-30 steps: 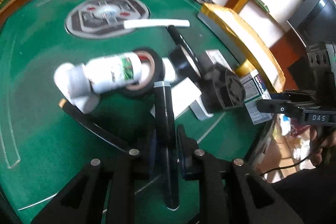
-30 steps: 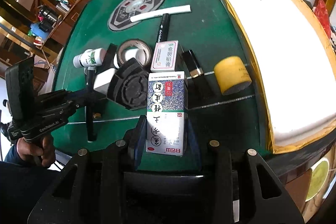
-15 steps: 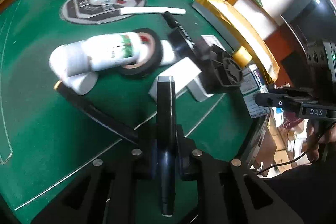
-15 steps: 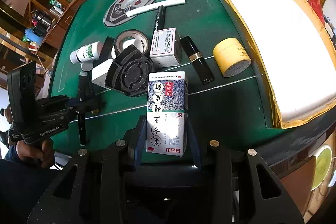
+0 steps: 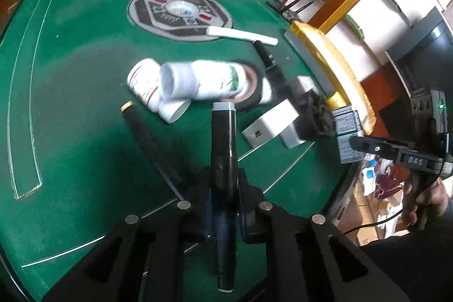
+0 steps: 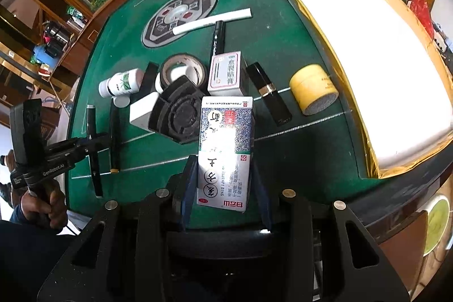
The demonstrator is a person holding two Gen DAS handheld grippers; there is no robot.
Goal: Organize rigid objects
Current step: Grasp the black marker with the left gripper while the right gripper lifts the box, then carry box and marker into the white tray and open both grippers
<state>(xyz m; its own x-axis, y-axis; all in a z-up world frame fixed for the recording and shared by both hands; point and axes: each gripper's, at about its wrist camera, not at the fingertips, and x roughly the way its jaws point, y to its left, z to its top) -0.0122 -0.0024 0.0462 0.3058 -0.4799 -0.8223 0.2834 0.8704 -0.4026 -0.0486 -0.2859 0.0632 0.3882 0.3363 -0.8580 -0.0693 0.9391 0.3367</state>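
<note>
The left tongs point(image 5: 223, 188) are clamped on a dark pen point(image 5: 224, 160), which juts forward over the green surface point(image 5: 70, 75); its silver-ringed tip shows only in the left view. The right view shows those tongs point(image 6: 93, 145) from the side at far left, the pen point(image 6: 93, 149) crossing them, held in a hand point(image 6: 46, 204). Just right of it a second dark stick point(image 6: 114, 137) with a tan end lies flat on the surface point(image 6: 283, 47). Further right sit a white bottle point(image 6: 120, 82), a tape roll point(image 6: 184, 71) and a black fan point(image 6: 178, 115) against a white box point(image 6: 144, 112); in the left view the bottle point(image 5: 203, 79) is blurred. The right tongs point(image 6: 223, 188) grip a patterned carton point(image 6: 226, 149) by its near end. Only the right view shows what lies beyond: a small box point(image 6: 226, 71), a black tube point(image 6: 269, 94), a yellow roll point(image 6: 312, 88), and the gold-edged tray point(image 6: 300, 7) at far right. The left view sees the right tongs point(image 5: 354, 143) side-on, the carton point(image 5: 346, 126) in them.
</note>
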